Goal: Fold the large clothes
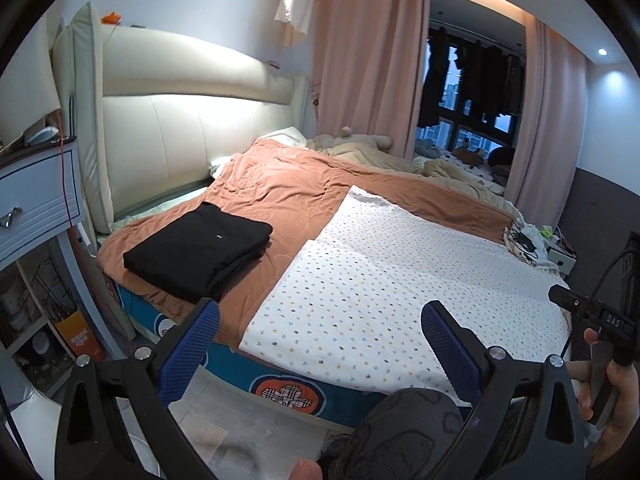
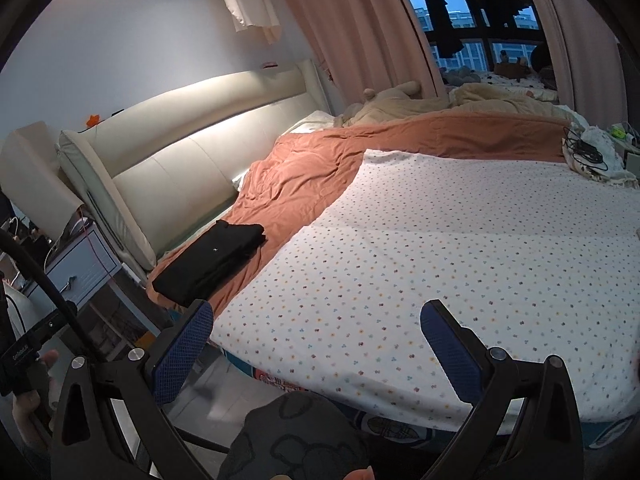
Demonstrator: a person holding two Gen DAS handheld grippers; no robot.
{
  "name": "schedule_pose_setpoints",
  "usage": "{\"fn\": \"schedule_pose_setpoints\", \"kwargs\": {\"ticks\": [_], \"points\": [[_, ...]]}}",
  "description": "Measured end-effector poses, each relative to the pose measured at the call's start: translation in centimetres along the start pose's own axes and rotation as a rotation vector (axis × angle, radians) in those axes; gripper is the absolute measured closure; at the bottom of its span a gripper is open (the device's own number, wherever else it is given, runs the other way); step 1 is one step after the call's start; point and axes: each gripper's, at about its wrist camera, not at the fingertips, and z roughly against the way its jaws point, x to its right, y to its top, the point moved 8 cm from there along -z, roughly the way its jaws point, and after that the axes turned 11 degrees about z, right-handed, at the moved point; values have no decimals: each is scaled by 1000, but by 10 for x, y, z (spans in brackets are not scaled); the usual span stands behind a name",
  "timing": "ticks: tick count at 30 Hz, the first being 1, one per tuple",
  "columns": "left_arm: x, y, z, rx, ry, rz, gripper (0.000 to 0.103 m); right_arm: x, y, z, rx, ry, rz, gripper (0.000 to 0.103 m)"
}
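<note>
Both claws released, nothing between the pads: left claw point(image 1: 320, 336), right claw point(image 2: 316, 334). Folded black garment point(image 1: 198, 250) lies on the rust-orange quilt point(image 1: 280, 188), ahead-left of both claws, untouched. Dotted white sheet point(image 1: 384, 272) sits directly ahead on the bed.

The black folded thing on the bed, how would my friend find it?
Start at the big cream headboard, then look down to the orange-brown blanket beside it. The black folded garment lies on that blanket near the bed's edge, next to the dotted white sheet. It is the only black, neatly stacked thing on the bed.
</note>
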Motion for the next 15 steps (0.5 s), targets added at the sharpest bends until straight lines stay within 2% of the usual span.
{"fn": "schedule_pose_setpoints", "kwargs": {"ticks": [15], "points": [[51,-62,50,0,-83,-67,0,1,-60,75,53,-88,25,0]]}}
